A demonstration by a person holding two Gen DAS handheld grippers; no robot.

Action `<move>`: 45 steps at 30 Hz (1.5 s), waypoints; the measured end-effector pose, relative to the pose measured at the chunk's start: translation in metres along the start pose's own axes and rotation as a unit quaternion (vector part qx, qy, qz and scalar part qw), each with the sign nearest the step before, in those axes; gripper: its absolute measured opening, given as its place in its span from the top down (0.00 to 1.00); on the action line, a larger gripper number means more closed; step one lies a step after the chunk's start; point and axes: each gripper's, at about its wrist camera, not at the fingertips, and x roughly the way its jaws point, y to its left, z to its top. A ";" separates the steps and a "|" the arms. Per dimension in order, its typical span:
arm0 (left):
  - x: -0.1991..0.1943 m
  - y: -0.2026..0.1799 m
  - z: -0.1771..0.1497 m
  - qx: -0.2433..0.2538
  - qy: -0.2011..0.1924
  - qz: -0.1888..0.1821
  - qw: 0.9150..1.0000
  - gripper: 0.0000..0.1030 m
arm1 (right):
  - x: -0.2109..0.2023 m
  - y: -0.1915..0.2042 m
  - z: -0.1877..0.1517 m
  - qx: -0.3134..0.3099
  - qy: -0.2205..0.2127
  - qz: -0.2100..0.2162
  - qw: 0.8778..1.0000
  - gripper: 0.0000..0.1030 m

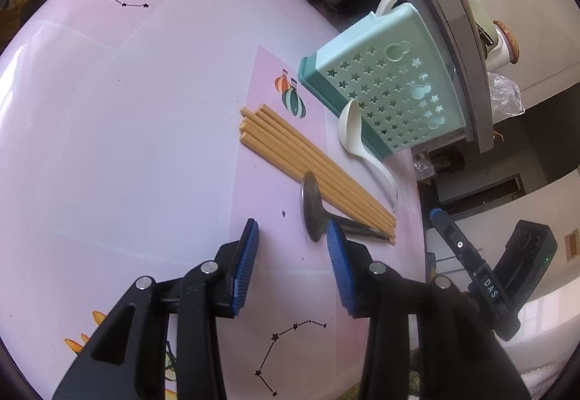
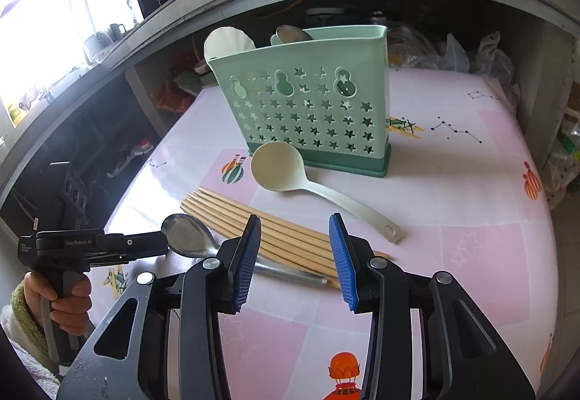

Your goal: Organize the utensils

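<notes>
Both my tongs, left and right, gape empty; metal spoon lies beside left tip, its handle partly hidden under chopsticks spanned by right.

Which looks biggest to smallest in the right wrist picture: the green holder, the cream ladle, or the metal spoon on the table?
1. Green plastic star-holed utensil holder
2. Cream plastic ladle
3. Shiny metal spoon, partly hidden by the hand-held gripper fingers, so its rank below the ladle is unsure.
</notes>
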 end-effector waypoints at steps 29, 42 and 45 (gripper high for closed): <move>0.017 -0.019 0.014 0.081 -0.048 0.043 0.995 0.96 | 0.023 0.018 0.019 -0.039 -0.002 -0.011 0.999 0.63; -0.016 0.005 0.001 0.079 -0.076 0.071 0.991 0.96 | 0.093 0.066 0.039 -0.154 0.017 -0.033 0.987 0.67; -0.022 0.012 0.001 0.072 -0.081 0.071 0.992 0.96 | 0.109 0.075 0.039 -0.175 0.024 -0.052 0.983 0.70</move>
